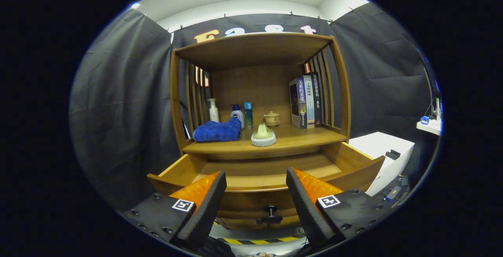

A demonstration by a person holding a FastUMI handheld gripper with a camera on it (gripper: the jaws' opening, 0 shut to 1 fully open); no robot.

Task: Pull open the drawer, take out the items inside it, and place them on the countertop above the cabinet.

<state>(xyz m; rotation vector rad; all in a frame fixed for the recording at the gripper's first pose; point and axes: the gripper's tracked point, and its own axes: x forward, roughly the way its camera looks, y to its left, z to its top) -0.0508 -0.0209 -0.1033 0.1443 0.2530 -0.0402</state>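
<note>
With drawer (267, 170) open, fingers (212, 198) spread, unladen.

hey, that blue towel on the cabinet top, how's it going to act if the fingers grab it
The blue towel lies bunched, so it's probably floppy, light and unlikely to slip. Dragging it might nudge the white pump bottle behind it. The gripper hangs open over the drawer.
</note>
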